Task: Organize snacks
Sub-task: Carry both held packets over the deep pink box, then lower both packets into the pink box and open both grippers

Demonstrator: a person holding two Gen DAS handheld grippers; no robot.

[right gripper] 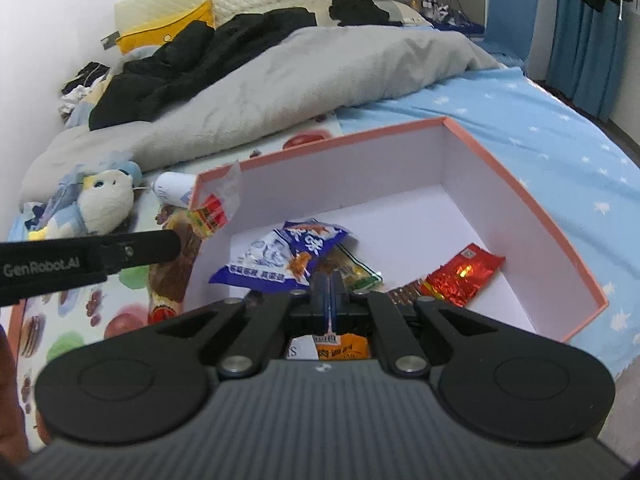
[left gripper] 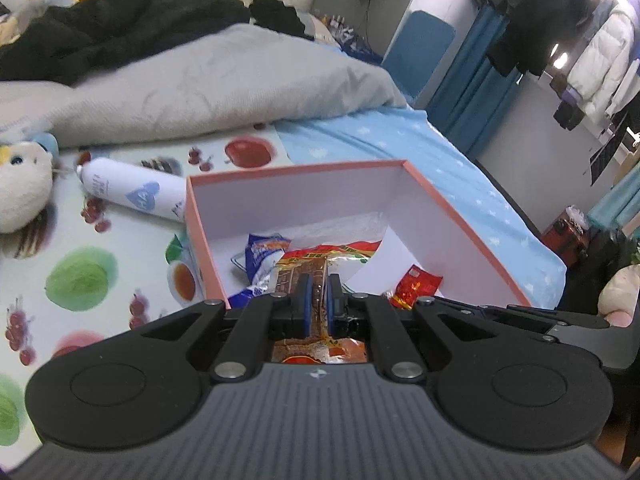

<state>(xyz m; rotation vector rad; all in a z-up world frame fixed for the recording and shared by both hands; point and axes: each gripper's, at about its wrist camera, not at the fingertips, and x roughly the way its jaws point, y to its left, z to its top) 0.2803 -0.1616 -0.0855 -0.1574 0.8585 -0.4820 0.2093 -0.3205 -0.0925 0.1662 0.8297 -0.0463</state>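
A pink-rimmed box [left gripper: 296,170] [right gripper: 320,148] with a white inside lies open on the bed. In it are a blue-and-white snack packet [left gripper: 260,256] [right gripper: 280,256] and a red foil packet [left gripper: 414,286] [right gripper: 460,276]. My left gripper [left gripper: 318,284] is shut on a long brown snack packet [left gripper: 316,260] with a red and yellow end, over the box's near left wall. The right wrist view shows the same packet [right gripper: 212,212] at the box's left wall. My right gripper [right gripper: 329,280] is shut on the thin edge of an orange-and-white packet [right gripper: 340,346], above the box's near side.
A white spray can [left gripper: 128,190] [right gripper: 172,188] lies just left of the box on a fruit-print mat [left gripper: 80,272]. A plush toy [left gripper: 20,188] [right gripper: 104,200] sits further left. A grey blanket [left gripper: 200,88] and dark clothes lie behind. The bed's edge runs along the right.
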